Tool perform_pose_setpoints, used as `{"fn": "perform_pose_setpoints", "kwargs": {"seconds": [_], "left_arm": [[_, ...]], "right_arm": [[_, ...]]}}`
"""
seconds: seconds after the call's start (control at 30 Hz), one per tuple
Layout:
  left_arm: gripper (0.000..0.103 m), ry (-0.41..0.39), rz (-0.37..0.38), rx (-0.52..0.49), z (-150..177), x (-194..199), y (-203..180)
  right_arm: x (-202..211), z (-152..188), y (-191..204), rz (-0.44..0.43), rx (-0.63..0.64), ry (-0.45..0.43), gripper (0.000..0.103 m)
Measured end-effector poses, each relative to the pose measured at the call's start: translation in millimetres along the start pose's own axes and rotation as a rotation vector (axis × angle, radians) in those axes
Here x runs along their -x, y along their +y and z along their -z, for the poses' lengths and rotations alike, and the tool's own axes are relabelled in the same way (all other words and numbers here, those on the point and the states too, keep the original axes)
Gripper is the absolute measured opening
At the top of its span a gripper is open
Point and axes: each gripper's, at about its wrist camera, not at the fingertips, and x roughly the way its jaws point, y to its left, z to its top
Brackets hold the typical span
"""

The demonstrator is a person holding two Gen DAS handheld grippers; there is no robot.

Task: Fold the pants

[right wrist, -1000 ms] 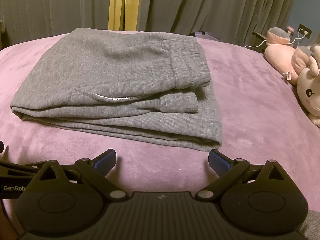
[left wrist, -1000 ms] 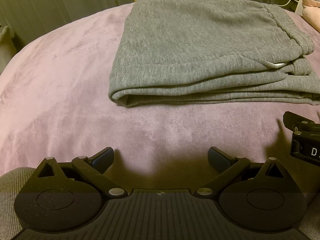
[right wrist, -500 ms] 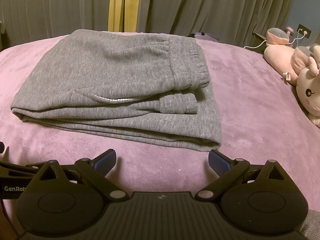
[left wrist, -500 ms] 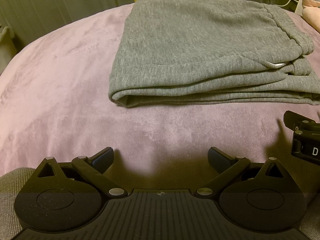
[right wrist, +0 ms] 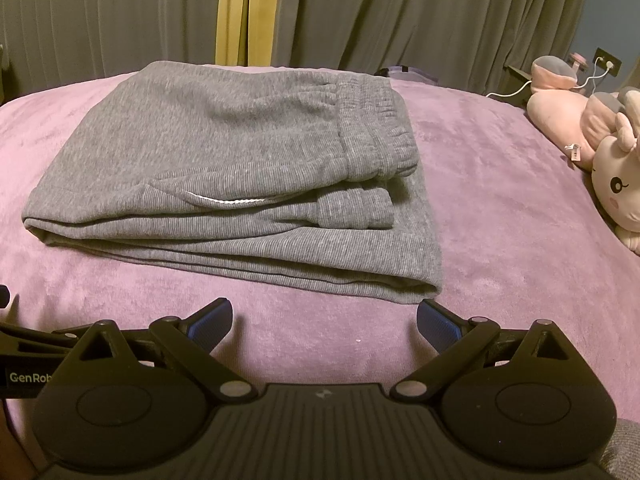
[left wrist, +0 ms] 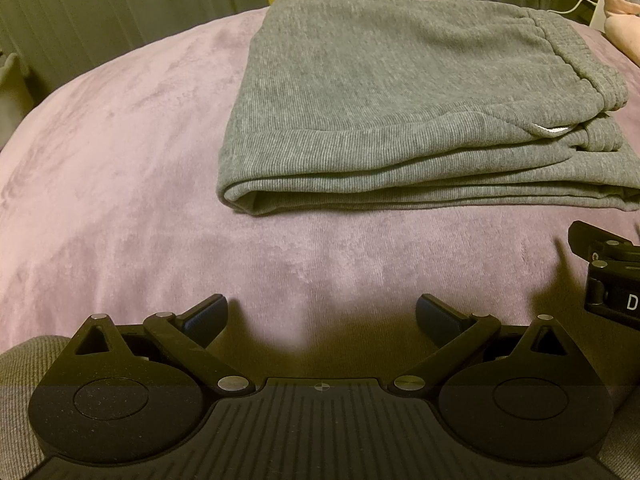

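Grey sweatpants [left wrist: 400,92] lie folded in a flat stack on the purple bed cover [left wrist: 120,184], elastic waistband on the right side, a white drawstring showing at a pocket edge. They also show in the right wrist view [right wrist: 224,168]. My left gripper [left wrist: 322,318] is open and empty, held back from the stack's near left corner. My right gripper [right wrist: 324,320] is open and empty, just short of the stack's near right corner. Neither touches the pants. Part of the right gripper shows at the right edge of the left wrist view [left wrist: 608,272].
Pink plush toys [right wrist: 592,136] lie on the bed at the right. Grey-green curtains [right wrist: 400,12] with a yellow strip hang behind the bed. A cable and wall socket [right wrist: 608,66] are at the far right.
Almost nothing. Both grippers stay open and hold their place; the views shift only slightly.
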Motion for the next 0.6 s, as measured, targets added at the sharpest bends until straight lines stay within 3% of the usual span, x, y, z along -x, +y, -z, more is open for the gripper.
{"fn": "perform_pose_setpoints", "kwargs": {"seconds": [0.6], "left_arm": [[0.103, -0.006, -0.003, -0.002, -0.7, 0.9, -0.8]], "right_arm": [[2.1, -0.5, 0.2, 0.001, -0.007, -0.005, 0.099]]}}
